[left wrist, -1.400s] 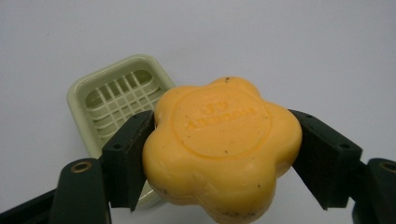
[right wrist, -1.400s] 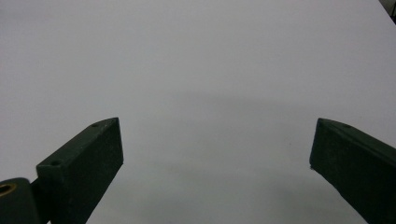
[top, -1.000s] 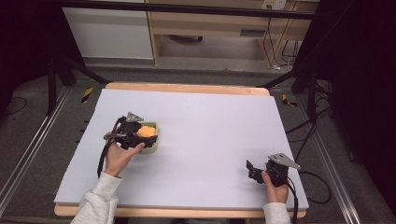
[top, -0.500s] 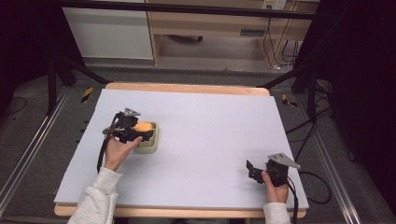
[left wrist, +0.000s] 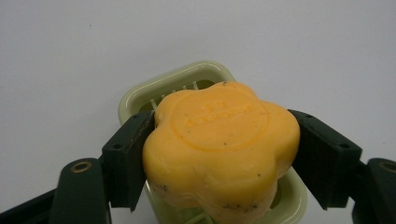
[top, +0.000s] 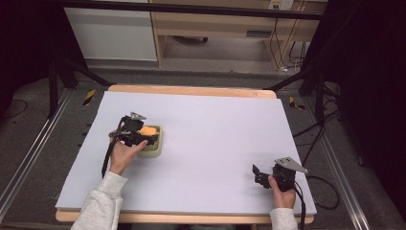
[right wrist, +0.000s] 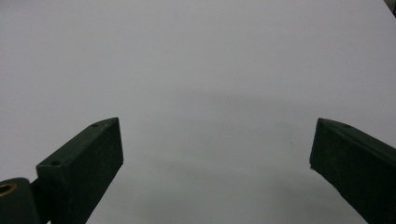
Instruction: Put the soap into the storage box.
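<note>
Black jaws of the right gripper [top: 261,175] are sitting wide apart with nothing between them, parked at the near right of the white table [top: 215,139], well apart from the action, and that looks like a hand simply waiting out of the way so the other has room. Over on the near left, the left gripper [top: 143,138] is clamping the orange soap [left wrist: 222,144] from both sides, each pad pressing flat into a lobe of the flower-shaped bar, which seems to be why it is sitting so square between them and not twisting. The soap is hanging right over the pale green dish [left wrist: 187,84], and whether its underside is touching the slats I cannot tell. The gripper is coming in low and nearly level from the person's side, so the bar should go down flat inside the rim rather than on edge. The dish is lying on the left half of the table, away from the edges, within easy reach of that hand. Beyond the table's far wooden edge, a cabinet [top: 112,33] and cables [top: 280,48] are standing in the dim background.
</note>
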